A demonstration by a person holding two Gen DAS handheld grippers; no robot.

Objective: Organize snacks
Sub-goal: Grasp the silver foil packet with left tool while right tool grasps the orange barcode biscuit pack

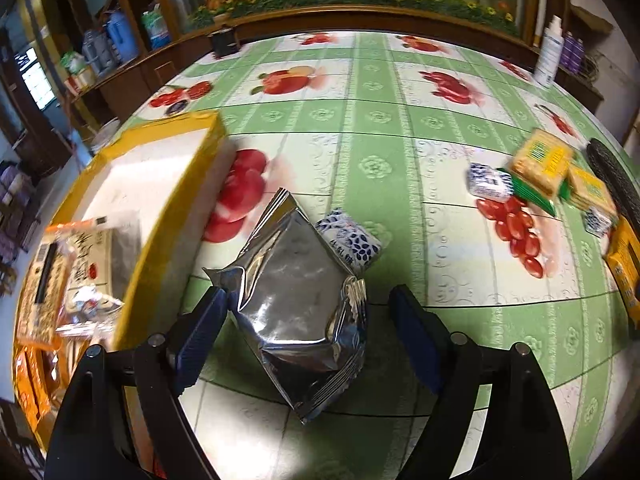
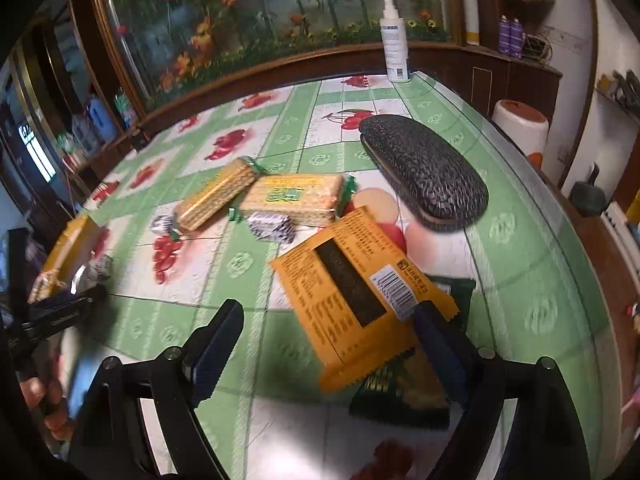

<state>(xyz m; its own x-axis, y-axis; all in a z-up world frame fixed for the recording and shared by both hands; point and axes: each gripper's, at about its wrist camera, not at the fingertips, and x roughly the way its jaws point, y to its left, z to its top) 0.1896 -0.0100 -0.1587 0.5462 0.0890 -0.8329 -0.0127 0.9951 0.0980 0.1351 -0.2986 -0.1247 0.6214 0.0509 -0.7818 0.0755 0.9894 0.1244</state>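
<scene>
In the left wrist view my left gripper point(image 1: 309, 294) is open over the table, and a silver foil packet point(image 1: 296, 312) lies flat between its fingers. The left finger is at the packet's edge and the right one stands clear of it. A blue-and-white candy point(image 1: 352, 240) rests against the packet's far side. My right gripper point(image 2: 328, 308) is open too. An orange snack packet point(image 2: 352, 292) lies between its fingers, near the right finger point(image 2: 440, 344) and far from the left. Under the orange packet is a dark green packet point(image 2: 404, 392).
A yellow box point(image 1: 172, 184) holding several snacks stands at the left. Two cracker packs point(image 2: 216, 194) point(image 2: 296, 198) and wrapped candies point(image 2: 270, 226) lie mid-table. A dark glasses case point(image 2: 424, 172) and a spray bottle point(image 2: 394, 40) sit further back. A wooden cabinet runs along the table's far edge.
</scene>
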